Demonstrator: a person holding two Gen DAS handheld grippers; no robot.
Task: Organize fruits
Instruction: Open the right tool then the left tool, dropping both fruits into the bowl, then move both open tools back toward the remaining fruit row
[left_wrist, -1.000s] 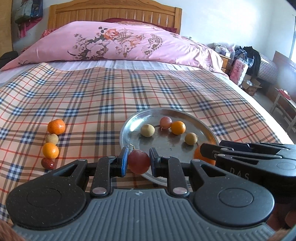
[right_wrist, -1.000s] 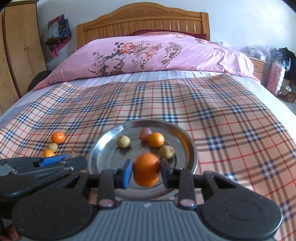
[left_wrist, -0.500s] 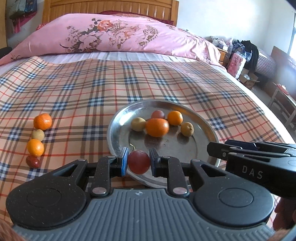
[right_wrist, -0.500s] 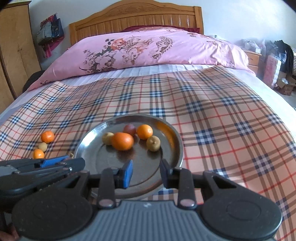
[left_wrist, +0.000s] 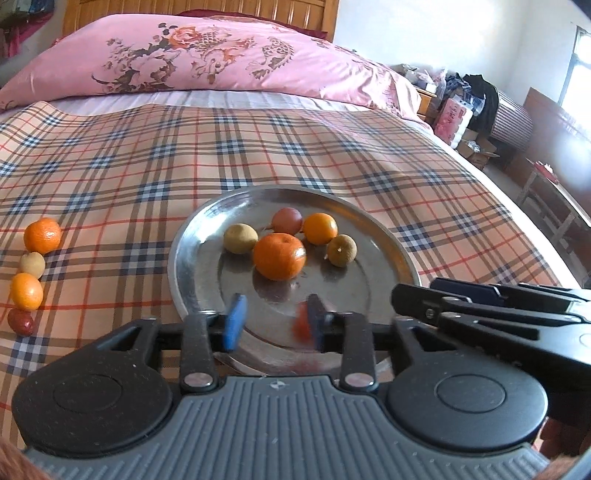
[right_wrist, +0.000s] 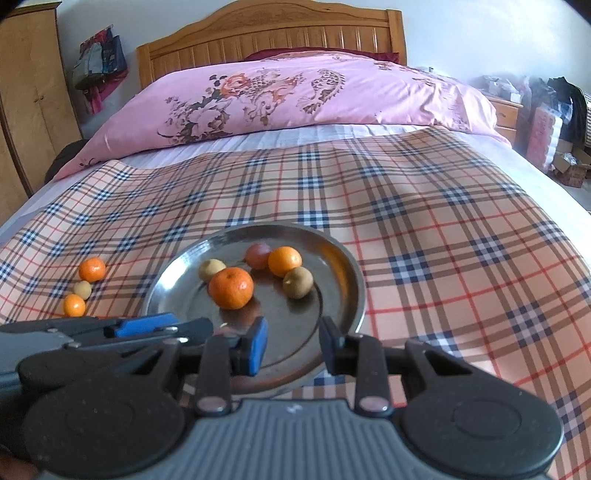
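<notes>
A steel plate (left_wrist: 184, 240) lies on the plaid cloth, holding a tangerine (left_wrist: 279, 256), a small orange (left_wrist: 320, 228), a reddish fruit (left_wrist: 287, 220) and two yellow-brown ones. My left gripper (left_wrist: 275, 325) hovers over the plate's near rim, its jaws opening. The red fruit (left_wrist: 301, 326) is a blur against the right finger and is no longer pinched. My right gripper (right_wrist: 292, 345) stands open over the plate's (right_wrist: 347, 266) near edge with nothing between its fingers. The tangerine (right_wrist: 231, 288) lies just ahead of it.
Left of the plate, a short row lies on the cloth: a tangerine (left_wrist: 42, 235), a pale longan (left_wrist: 32, 264), a small orange (left_wrist: 26, 291) and a dark red fruit (left_wrist: 21, 321). A pink quilt (right_wrist: 295, 99) covers the far bed. Boxes and furniture stand to the right.
The right gripper dropped its tangerine into the plate, where it now rests. The left gripper moved forward and lower over the plate, then spread its jaws off the red fruit.
</notes>
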